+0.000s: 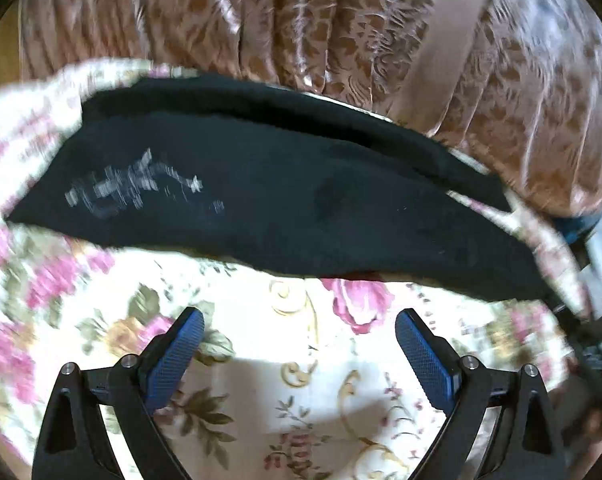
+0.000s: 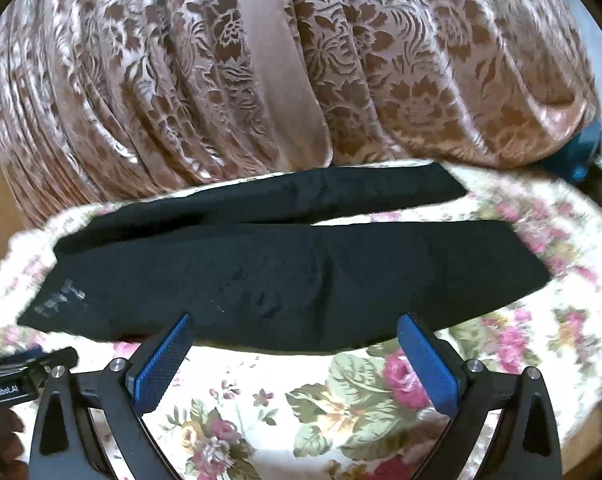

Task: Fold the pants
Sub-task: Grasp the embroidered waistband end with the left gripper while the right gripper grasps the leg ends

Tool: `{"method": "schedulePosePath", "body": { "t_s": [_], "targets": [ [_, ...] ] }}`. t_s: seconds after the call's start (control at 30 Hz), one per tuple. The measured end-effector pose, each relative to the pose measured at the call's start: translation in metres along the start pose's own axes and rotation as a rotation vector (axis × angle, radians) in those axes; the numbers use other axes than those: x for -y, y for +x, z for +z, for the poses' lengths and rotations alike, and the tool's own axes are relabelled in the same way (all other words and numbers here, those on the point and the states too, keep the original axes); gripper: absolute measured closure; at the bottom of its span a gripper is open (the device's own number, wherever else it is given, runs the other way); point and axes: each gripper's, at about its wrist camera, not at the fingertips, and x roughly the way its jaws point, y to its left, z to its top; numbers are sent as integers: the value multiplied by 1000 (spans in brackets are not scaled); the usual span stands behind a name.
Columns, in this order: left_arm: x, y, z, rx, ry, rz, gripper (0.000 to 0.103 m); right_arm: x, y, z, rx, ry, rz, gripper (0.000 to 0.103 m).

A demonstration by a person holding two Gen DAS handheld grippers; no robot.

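Black pants lie flat across a floral-covered table, legs running to the right and slightly spread, waist end at the left with a faint white print. In the left wrist view the pants fill the middle and the white print is at the left. My left gripper is open and empty, just short of the pants' near edge. My right gripper is open and empty, fingertips at the near edge of the pants. The left gripper's body shows at the lower left of the right wrist view.
A brown patterned curtain hangs close behind the table's far edge. A blue object sits at the far right past the table. The floral cloth extends toward me under both grippers.
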Motion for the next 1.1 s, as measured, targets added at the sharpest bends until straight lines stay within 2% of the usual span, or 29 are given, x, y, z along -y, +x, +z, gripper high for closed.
{"method": "schedulePosePath", "body": {
  "t_s": [0.03, 0.1, 0.17, 0.23, 0.33, 0.47, 0.53, 0.83, 0.9, 0.97, 1.1],
  "targets": [
    [-11, 2, 0, -5, -61, -30, 6, 6, 4, 0, -31, 26, -11, 0],
    [-23, 4, 0, -8, -121, -43, 6, 22, 14, 1, -107, 77, -26, 0],
    [-37, 4, 1, 7, -176, -62, 8, 40, 17, 1, -113, 139, -31, 0],
    [-47, 1, 2, 38, -215, -71, 8, 60, 19, 2, -112, 196, -21, 5],
    [-67, -2, 7, 91, -258, -54, 8, 87, 26, 2, -131, 297, 51, 15],
    [-96, -2, 10, 125, -328, -51, 11, 130, 41, -7, -156, 514, 176, 26],
    [-108, -2, 13, 141, -356, -58, 11, 150, 51, -12, -164, 626, 227, 40],
    [-122, 0, 6, 201, -345, -84, 11, 187, 80, -16, -148, 776, 270, 71],
    [-125, 0, 5, 207, -349, -111, 11, 190, 85, -15, -148, 791, 277, 74],
    [-128, 5, 6, 205, -328, -181, 0, 192, 90, -13, -148, 795, 286, 76],
    [-127, 6, 7, 203, -293, -223, 1, 191, 102, -10, -154, 770, 294, 79]
  ]
}}
